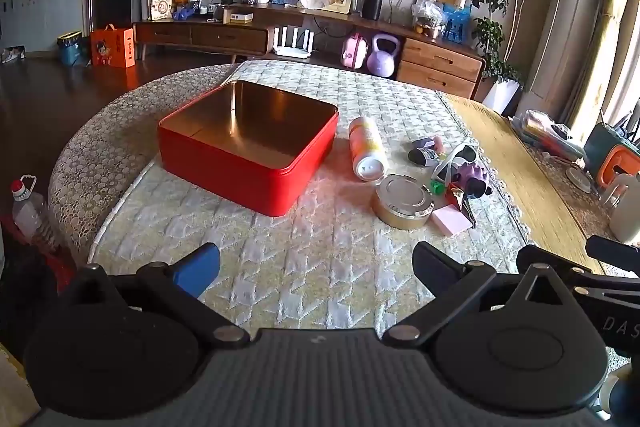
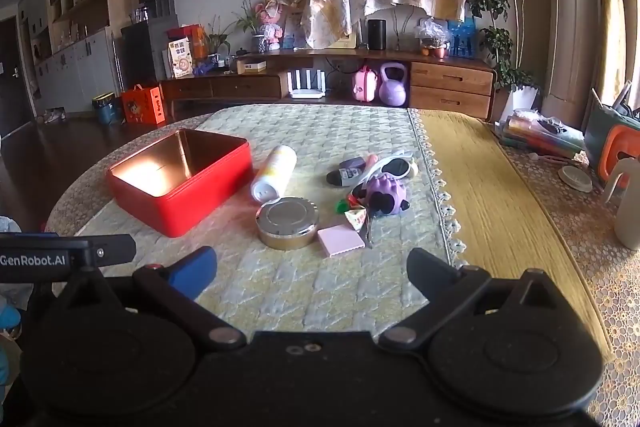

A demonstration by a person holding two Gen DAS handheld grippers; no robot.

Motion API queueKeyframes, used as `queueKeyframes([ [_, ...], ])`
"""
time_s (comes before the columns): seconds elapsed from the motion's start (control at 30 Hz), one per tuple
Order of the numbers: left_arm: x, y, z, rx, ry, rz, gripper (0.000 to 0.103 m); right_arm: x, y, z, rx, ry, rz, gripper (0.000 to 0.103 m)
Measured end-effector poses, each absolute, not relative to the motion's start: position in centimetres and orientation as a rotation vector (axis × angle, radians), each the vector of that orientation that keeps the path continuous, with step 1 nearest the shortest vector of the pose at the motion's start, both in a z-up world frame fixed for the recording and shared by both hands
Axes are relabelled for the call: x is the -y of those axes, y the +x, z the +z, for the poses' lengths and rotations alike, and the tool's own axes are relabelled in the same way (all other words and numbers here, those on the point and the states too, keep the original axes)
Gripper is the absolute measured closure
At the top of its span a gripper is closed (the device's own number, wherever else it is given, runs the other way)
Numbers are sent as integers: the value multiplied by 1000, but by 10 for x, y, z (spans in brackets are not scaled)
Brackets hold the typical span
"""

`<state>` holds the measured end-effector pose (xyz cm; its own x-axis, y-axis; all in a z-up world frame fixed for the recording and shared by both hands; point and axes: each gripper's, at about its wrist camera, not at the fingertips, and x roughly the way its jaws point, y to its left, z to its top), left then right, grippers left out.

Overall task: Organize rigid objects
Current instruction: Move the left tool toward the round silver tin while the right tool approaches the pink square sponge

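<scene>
Quilted cloth (image 1: 328, 267) covers my table; the red tin (image 1: 248, 147) sits open toward its left edge, clutter (image 2: 372, 195) toward the right. My left gripper (image 1: 316, 269) and right gripper (image 2: 312, 273) hover spread and empty. A sideboard (image 2: 448, 83) lines the far wall.

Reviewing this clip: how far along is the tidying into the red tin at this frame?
Done: nothing yet; the red tin is empty. In hand: nothing; the left gripper and right gripper are both open over the quilted mat. Left: everything, including the bottle lying on its side, round gold tin, pink pad, purple toy and sunglasses beside the tin.
</scene>
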<state>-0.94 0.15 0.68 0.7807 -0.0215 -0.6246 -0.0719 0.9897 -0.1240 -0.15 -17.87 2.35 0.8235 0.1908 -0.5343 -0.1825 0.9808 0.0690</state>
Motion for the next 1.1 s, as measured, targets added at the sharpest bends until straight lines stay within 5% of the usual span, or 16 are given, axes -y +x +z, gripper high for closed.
queueKeyframes([
  [1.1, -1, -18, 14, -594, -165, -6, 0, 178, -10, 32, -505, 15, 203, 2],
])
